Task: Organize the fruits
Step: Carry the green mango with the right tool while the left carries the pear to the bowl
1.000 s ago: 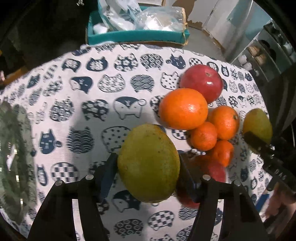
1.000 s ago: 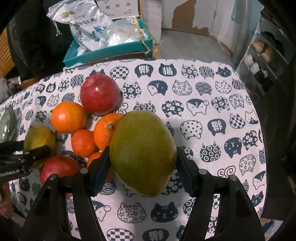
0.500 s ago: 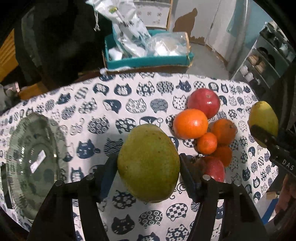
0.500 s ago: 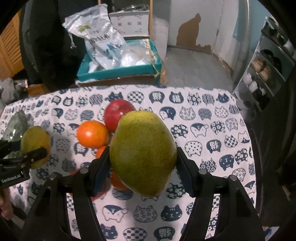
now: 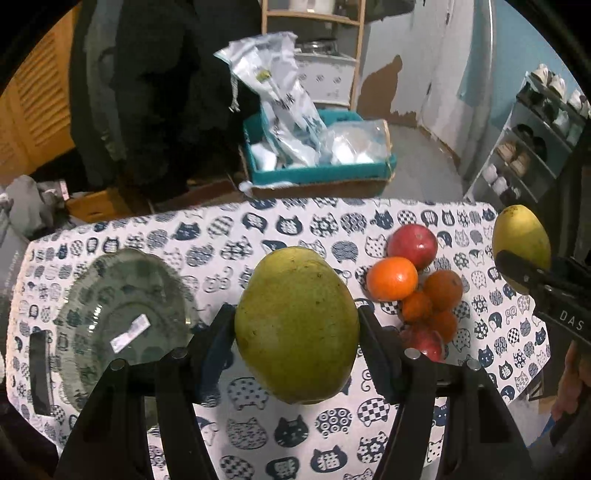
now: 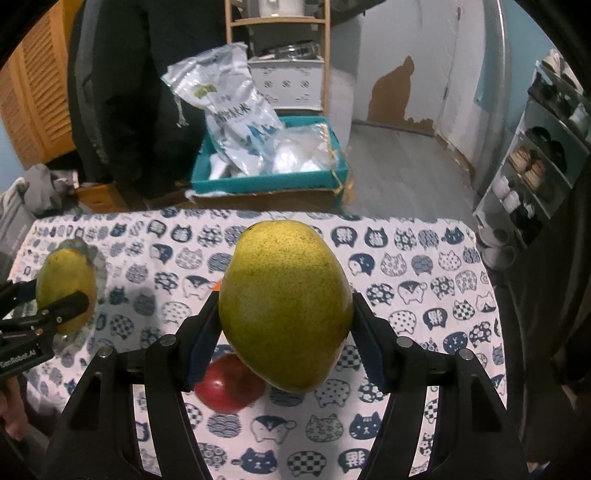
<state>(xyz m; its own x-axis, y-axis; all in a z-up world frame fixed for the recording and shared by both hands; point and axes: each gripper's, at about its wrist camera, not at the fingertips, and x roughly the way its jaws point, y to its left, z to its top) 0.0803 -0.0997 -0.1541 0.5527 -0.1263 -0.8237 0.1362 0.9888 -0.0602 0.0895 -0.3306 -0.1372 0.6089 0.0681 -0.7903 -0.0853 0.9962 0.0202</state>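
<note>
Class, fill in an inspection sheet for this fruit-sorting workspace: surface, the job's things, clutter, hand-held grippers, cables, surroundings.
Surface: table under a cat-print cloth.
Job's things: two mangoes held in the air; apples and oranges clustered on the cloth; glass plate apart from them, no fruit on it.
Clutter: nothing seen on the cloth besides these.
Grippers: left hand-held gripper shut on a green mango; right hand-held gripper shut on a yellow-green mango.
Cables: nothing seen.
Surroundings: teal box holding plastic bags, shoe rack, wooden shelf.
</note>
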